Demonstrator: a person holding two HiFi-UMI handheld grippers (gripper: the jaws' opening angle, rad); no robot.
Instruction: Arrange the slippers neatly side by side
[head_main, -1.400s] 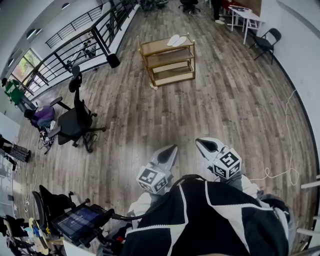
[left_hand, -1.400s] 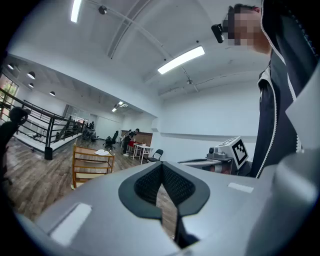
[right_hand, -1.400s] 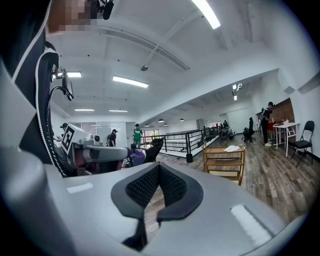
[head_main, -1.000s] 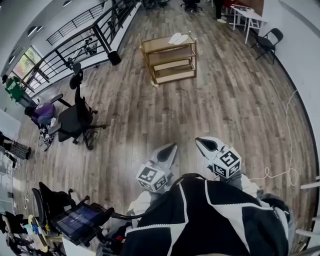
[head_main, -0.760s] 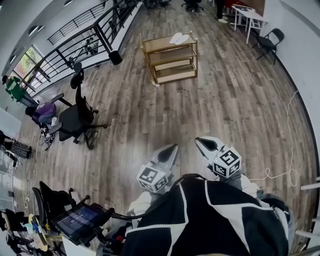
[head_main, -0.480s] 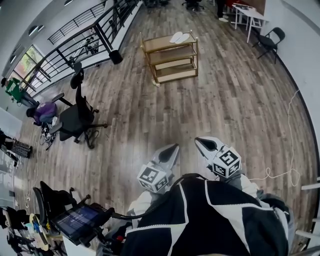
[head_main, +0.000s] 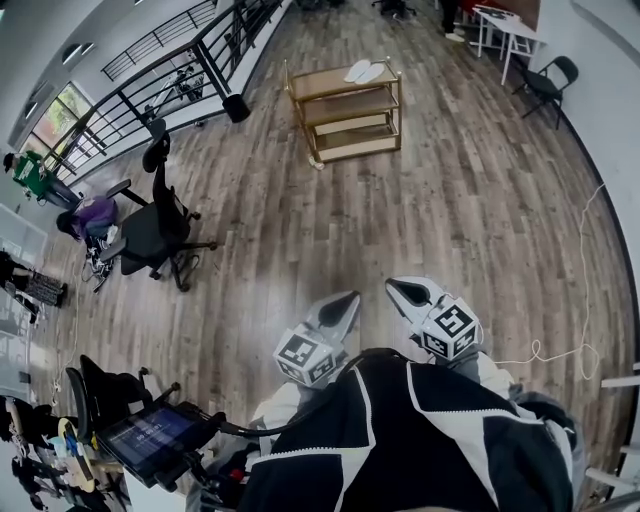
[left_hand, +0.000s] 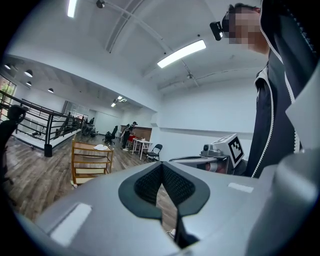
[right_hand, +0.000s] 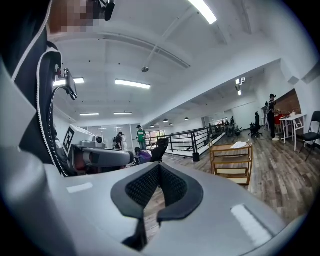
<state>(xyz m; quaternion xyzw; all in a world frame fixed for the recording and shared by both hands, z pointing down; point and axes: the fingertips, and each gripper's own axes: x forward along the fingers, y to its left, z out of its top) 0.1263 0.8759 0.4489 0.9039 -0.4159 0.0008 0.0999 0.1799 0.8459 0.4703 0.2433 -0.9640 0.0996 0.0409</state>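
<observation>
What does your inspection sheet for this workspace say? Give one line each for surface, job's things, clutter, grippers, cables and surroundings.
Surface: wood-plank floor; a wooden shelf rack stands far ahead.
Job's things: pale slippers lie together on the rack's top shelf.
Clutter: office chair at left; tablet at lower left.
Grippers: left gripper and right gripper both shut, empty.
Cables: white cable loops on the floor at right.
Surroundings: black railing, folding chair, white table.
</observation>
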